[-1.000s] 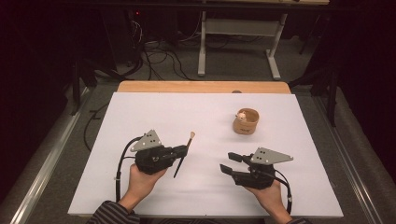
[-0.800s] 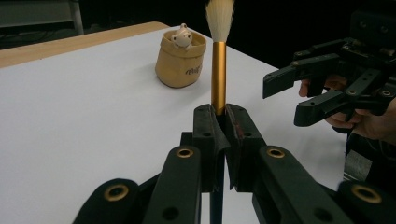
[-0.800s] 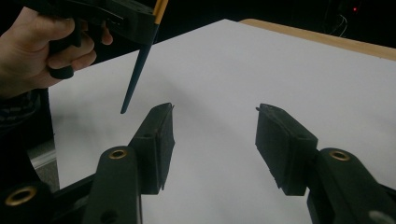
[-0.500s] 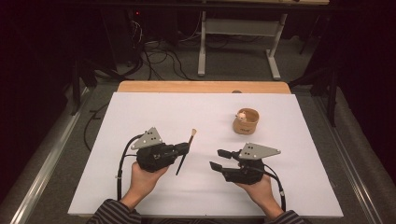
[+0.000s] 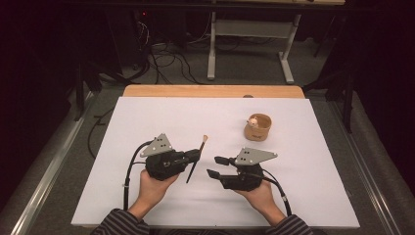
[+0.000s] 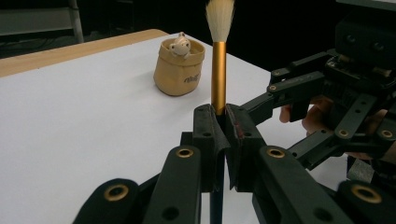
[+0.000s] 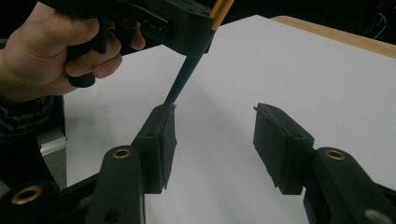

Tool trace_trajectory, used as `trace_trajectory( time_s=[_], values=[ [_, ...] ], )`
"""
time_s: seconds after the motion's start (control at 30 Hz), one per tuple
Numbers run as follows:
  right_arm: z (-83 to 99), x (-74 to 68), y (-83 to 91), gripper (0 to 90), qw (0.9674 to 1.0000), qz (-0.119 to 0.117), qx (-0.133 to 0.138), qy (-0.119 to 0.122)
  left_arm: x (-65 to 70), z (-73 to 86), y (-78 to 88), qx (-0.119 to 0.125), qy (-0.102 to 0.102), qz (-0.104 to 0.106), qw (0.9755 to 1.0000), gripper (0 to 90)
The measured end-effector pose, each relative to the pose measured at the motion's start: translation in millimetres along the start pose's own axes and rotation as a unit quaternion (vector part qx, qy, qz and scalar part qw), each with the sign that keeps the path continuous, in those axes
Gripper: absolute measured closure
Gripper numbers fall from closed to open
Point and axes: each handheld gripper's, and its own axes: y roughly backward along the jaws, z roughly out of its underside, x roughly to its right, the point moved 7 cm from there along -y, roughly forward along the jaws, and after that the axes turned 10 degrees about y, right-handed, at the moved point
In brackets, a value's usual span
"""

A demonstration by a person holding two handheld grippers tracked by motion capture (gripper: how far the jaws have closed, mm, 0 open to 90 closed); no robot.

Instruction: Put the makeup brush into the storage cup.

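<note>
My left gripper (image 5: 196, 155) is shut on a brush (image 5: 201, 146) with a white tuft, a gold ferrule and a dark handle. In the left gripper view the pads (image 6: 205, 135) clamp the brush (image 6: 218, 70) upright, tuft on top. My right gripper (image 5: 212, 166) is open just right of the brush's lower end, and its jaws have just been closing a little with nothing between them. In the right gripper view the dark handle (image 7: 184, 77) ends just beyond the left fingertip (image 7: 161, 126), outside the gap of the right gripper (image 7: 215, 126).
A small tan cup (image 5: 258, 127) with a little figure in it stands at the back right of the white table top (image 5: 147, 122); in the left gripper view the cup (image 6: 180, 67) sits behind the brush. A wooden strip (image 5: 210, 91) runs along the far edge.
My right gripper has moved left across the table toward the brush. The left gripper and the brush have kept still.
</note>
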Motion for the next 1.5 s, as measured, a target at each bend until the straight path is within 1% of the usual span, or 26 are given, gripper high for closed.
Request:
trace_trajectory(
  time_s=[0.17,0.27,0.6,0.67,0.77,0.87,1.07,1.1,1.2,1.5],
  values=[
    [-4.9,-1.3,-8.1,52.9,1.0,-0.007,0.004,-0.004,1.8,-0.2,-1.2,0.001,0.0,0.003,1.0,83.6],
    [-7.2,-1.6,-11.1,54.0,0.9999,-0.011,0.006,0.002,1.8,-0.1,-1.6,0.002,0.001,0.006,1.0,83.6],
    [-8.5,-4.8,-18.9,57.4,0.9997,-0.022,0.004,0.006,5.6,1.7,-5.4,0.001,-0.002,0.013,0.9999,83.6],
    [-9.3,-6.2,-21.5,58.4,0.9997,-0.026,0.003,0.001,6.2,2.3,-6.2,0.0,-0.004,0.014,0.9999,83.6],
    [-9.7,-6.2,-23.5,59.4,0.9996,-0.029,0.001,0.002,6.5,2.8,-7.1,0.0,-0.005,0.014,0.9999,83.6],
    [-10.7,-6.7,-25.9,60.6,0.9995,-0.032,0.004,0.004,6.7,3.2,-7.6,0.002,-0.002,0.017,0.9999,83.6],
    [-11.6,-7.1,-28.4,62.4,0.9994,-0.034,0.004,0.003,7.4,3.3,-8.1,0.003,0.0,0.02,0.9998,83.6],
    [-12.0,-7.5,-28.9,63.2,0.9994,-0.035,0.004,-0.002,7.4,3.4,-8.2,0.003,0.001,0.021,0.9998,83.6],
    [-12.1,-7.2,-29.3,64.2,0.9994,-0.035,0.004,-0.001,7.7,4.2,-9.0,0.002,-0.001,0.021,0.9998,83.6],
    [-11.7,-7.3,-30.5,70.8,0.9994,-0.036,0.001,-0.005,7.0,4.7,-8.7,0.0,-0.002,0.02,0.9998,83.6]
  ],
)
